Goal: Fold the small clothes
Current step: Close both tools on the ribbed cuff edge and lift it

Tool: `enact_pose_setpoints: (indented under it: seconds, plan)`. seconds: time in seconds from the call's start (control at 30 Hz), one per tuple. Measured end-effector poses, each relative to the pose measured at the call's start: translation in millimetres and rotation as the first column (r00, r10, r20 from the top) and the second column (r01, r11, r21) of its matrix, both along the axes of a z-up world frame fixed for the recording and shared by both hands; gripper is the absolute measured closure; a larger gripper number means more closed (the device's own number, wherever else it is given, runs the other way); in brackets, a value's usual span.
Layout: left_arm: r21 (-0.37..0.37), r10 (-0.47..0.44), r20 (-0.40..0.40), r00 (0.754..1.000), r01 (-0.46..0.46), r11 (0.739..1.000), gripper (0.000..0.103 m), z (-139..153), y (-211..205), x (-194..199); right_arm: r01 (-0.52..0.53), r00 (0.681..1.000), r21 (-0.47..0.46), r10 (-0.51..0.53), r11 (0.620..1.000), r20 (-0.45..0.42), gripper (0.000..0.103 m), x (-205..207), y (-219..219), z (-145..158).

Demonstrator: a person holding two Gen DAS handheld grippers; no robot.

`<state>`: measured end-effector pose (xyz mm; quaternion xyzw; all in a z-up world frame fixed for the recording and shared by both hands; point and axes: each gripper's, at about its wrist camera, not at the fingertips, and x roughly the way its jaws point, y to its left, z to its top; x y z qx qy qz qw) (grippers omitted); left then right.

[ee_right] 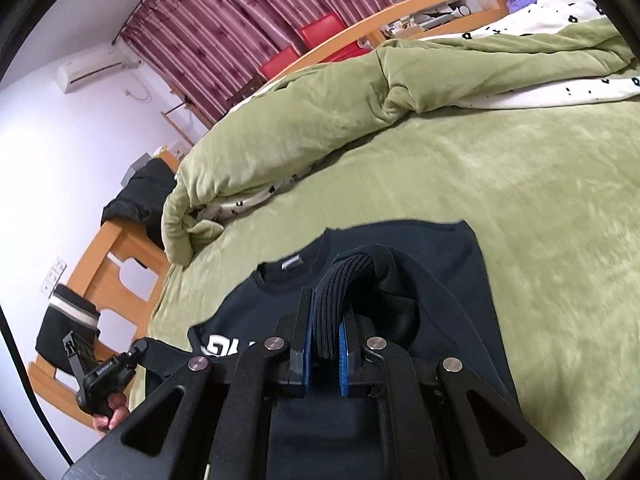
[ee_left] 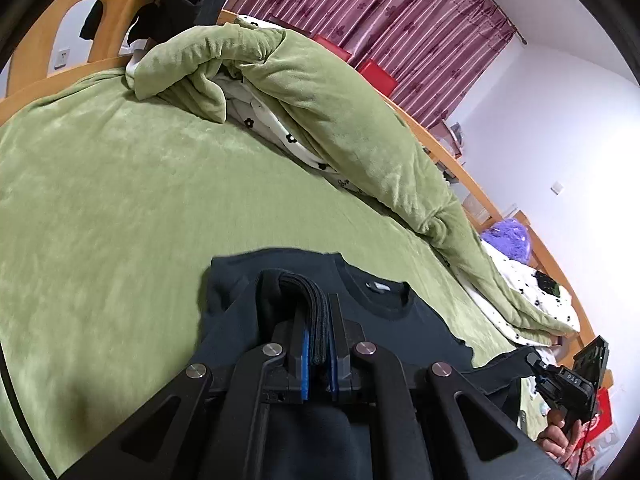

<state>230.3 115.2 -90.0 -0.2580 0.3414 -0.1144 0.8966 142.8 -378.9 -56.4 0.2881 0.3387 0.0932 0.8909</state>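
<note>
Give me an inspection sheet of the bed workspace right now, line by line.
Surface: green bedspread, mostly bare.
Job's things: black sweatshirt lying collar up, ribbed cuffs lifted.
Clutter: rumpled green quilt behind it.
Grippers: left gripper shut on a cuff; right gripper shut on the other cuff.
Cables: nothing seen.
Surroundings: wooden bed frame, striped curtain, purple plush toy.
</note>
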Motion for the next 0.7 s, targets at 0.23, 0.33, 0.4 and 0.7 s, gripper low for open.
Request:
enact_pose_setpoints:
  seconds: [0.23, 0.33, 0.4, 0.7]
  plan:
    - [0.022, 0.006, -0.015, 1.000, -0.006, 1.000, 0.096, -13.6, -4.6, 39.9, 0.018, 1.000, 0.001, -0.018, 1.000, -0.015, 0.093, 46.5, -0.3, -14.3]
    - [0.025, 0.005, -0.025, 1.000, -0.004, 1.000, 0.096, -21.0, -6.6, 58.1, 0.025, 1.000, 0.015, -0.025, 1.000, -0.020, 0.093, 61.1, -6.4, -25.2]
    - [0.023, 0.005, -0.031, 1.000, -0.005, 1.000, 0.096, -26.3, -8.4, 69.4, 0.033, 0.999, 0.024, -0.032, 0.999, -0.031, 0.093, 74.2, -11.6, -35.3]
    - [0.065, 0.025, -0.146, 0.989, -0.015, 0.998, 0.085, -47.7, -16.1, 95.9, 0.071, 0.988, 0.029, -0.067, 0.997, -0.138, 0.075, 112.2, -21.3, -82.1]
